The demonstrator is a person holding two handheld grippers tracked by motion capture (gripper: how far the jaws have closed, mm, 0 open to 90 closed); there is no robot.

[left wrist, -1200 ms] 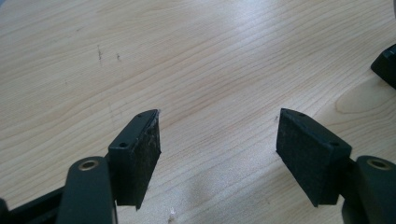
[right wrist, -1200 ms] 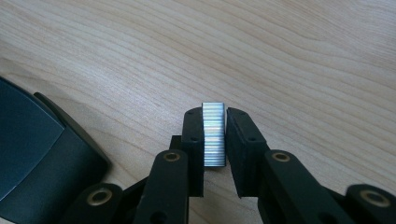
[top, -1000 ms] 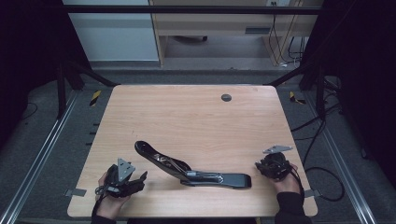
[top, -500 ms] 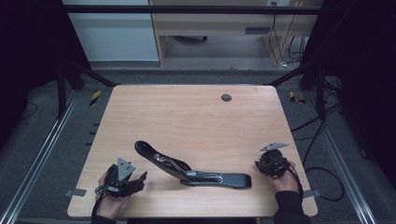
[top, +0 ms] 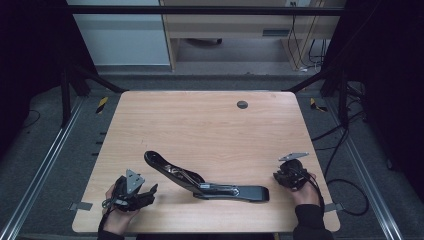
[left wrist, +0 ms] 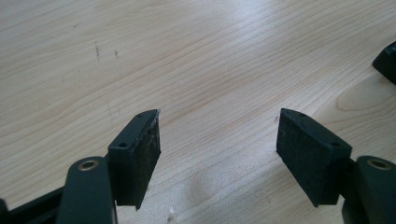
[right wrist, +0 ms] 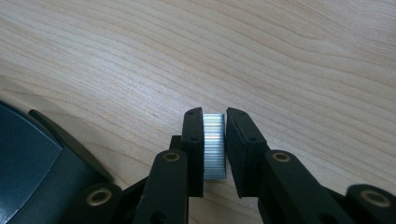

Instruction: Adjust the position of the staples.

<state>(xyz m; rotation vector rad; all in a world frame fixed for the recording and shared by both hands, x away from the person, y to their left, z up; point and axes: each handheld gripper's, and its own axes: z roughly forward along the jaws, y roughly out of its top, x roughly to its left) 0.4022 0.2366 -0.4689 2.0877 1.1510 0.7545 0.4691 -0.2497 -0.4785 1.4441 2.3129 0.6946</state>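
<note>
A long black hinged arm (top: 205, 184) lies flat near the table's front edge, between my two grippers. My left gripper (top: 150, 192) rests on the table to its left, jaws wide open (left wrist: 219, 140) over bare wood; a corner of the black arm (left wrist: 386, 58) shows at that view's right edge. My right gripper (top: 277, 176) sits at the front right, pointing toward the arm's near end (right wrist: 28, 158). Its jaws have just been closing (right wrist: 215, 140), and both pads now press on a small silver ribbed metal piece (right wrist: 215, 147) held just above the wood.
The wooden table (top: 200, 125) has a dark round grommet (top: 242, 104) at the back right. Metal rails run along both sides on the floor, and cables (top: 345, 185) trail at the right. A pale desk (top: 225, 30) stands beyond the far edge.
</note>
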